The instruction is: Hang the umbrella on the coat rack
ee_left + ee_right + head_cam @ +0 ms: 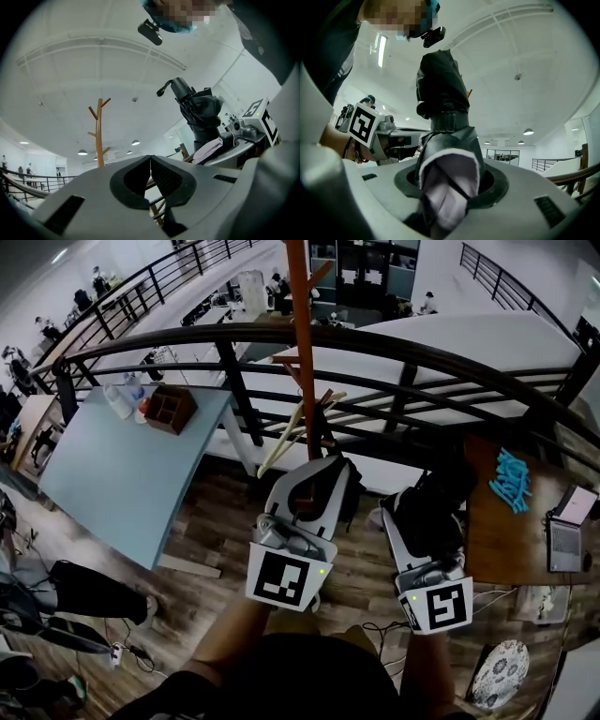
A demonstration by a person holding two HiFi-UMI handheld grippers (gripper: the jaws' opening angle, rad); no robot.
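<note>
Standing upright, umbrella (442, 93) between right gripper (451, 183) jaws

The folded black fabric umbrella (442, 101), strapped round its middle with pale lilac lining showing at its lower end, stands upright, clamped in the right gripper (450, 187). The orange-brown wooden coat rack (302, 343), with angled pegs, stands upright beyond it, apart.

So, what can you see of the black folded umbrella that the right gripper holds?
The black folded fabric umbrella is compact and closed, its bunched cloth bound by a dark band. It stands almost upright between the jaws of the right gripper, which press on it. Pale lilac lining shows at its lower end; a black handle with a strap loop tops it. Nothing else touches it.
</note>
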